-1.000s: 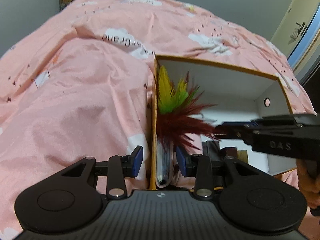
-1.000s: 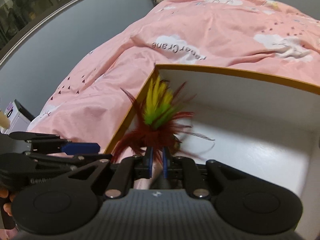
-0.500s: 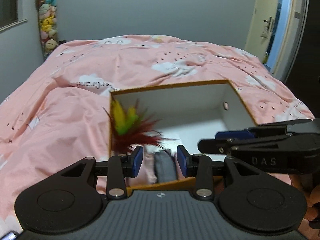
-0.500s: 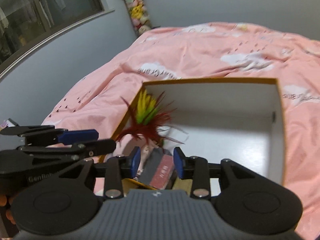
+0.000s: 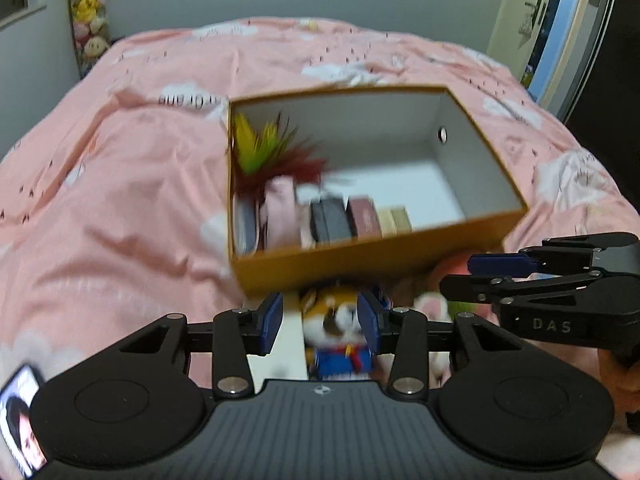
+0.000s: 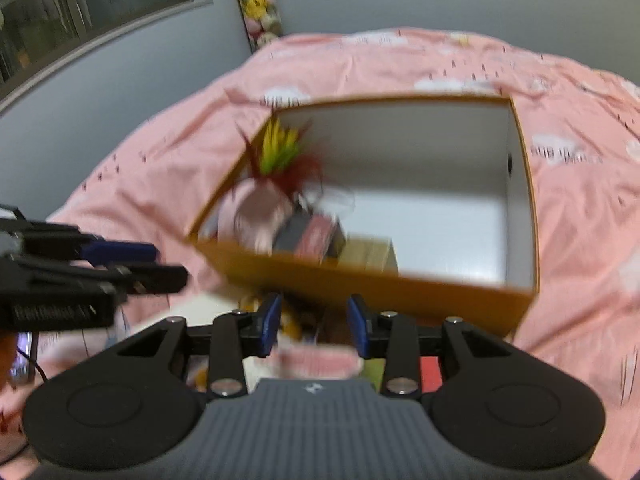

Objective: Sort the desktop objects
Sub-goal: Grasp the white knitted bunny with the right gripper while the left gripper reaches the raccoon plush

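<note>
An orange cardboard box [image 5: 360,264] with a white inside sits on the pink bedspread. In its left corner stands a red, yellow and green feather toy [image 5: 264,152], and a pink pouch [image 5: 280,212], a dark case [image 5: 332,220] and other flat items line the near wall. My left gripper [image 5: 320,320] hovers in front of the box with its jaws opening. A small plush fox [image 5: 336,320] in a blue outfit lies beneath them, not gripped. My right gripper [image 6: 315,320] is open and empty, above blurred small items before the box [image 6: 400,292].
A phone [image 5: 20,412] lies at the lower left on the bed. Stuffed toys [image 5: 88,28] hang on the far wall, and a door [image 5: 560,40] is at the right. A pink packet [image 6: 316,360] and red and green things [image 6: 430,372] lie under the right gripper.
The right gripper let go of the feather toy, opened, and drew back from the box. The left gripper also drew back and its jaws widened. The feather toy stays in the box.
</note>
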`<action>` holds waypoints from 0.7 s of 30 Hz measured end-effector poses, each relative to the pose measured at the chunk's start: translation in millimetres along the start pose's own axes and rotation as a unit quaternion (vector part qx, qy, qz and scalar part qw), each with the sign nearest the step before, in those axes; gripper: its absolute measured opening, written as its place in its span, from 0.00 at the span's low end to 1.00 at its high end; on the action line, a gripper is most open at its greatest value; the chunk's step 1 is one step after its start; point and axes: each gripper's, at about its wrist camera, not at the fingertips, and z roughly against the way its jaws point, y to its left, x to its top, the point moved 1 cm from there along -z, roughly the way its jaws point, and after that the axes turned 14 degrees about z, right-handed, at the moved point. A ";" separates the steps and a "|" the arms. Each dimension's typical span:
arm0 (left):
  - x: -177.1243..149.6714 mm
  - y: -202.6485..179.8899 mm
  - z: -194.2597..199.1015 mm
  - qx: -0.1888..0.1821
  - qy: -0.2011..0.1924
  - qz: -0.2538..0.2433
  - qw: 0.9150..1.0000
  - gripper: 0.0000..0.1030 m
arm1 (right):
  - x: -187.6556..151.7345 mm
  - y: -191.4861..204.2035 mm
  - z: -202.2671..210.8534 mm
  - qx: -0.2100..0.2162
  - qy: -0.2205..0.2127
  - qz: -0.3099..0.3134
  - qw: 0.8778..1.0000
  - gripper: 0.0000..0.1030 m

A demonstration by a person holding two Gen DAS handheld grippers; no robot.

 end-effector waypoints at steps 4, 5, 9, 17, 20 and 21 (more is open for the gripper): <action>-14.5 -1.9 6.6 -0.008 0.022 -0.010 1.000 0.47 | -17.0 7.6 3.3 0.012 0.026 -0.004 1.000 0.38; -17.5 -3.9 7.2 -0.014 0.029 -0.013 0.999 0.47 | -20.0 8.4 4.0 0.016 0.033 -0.009 0.999 0.38; -27.3 -15.1 1.8 -0.015 0.044 -0.048 0.998 0.47 | -36.0 12.8 1.1 0.034 0.078 -0.011 0.996 0.42; -48.5 -20.0 -18.5 0.005 0.064 -0.073 0.995 0.47 | -55.1 37.8 -18.6 0.047 0.075 0.061 0.994 0.47; -49.0 -18.4 -19.2 0.006 0.064 -0.073 0.995 0.47 | -54.5 46.3 -31.7 0.038 0.071 0.093 0.992 0.49; -48.7 -18.2 -19.6 0.008 0.065 -0.071 0.995 0.46 | -54.3 48.6 -36.3 0.033 0.072 0.102 0.992 0.51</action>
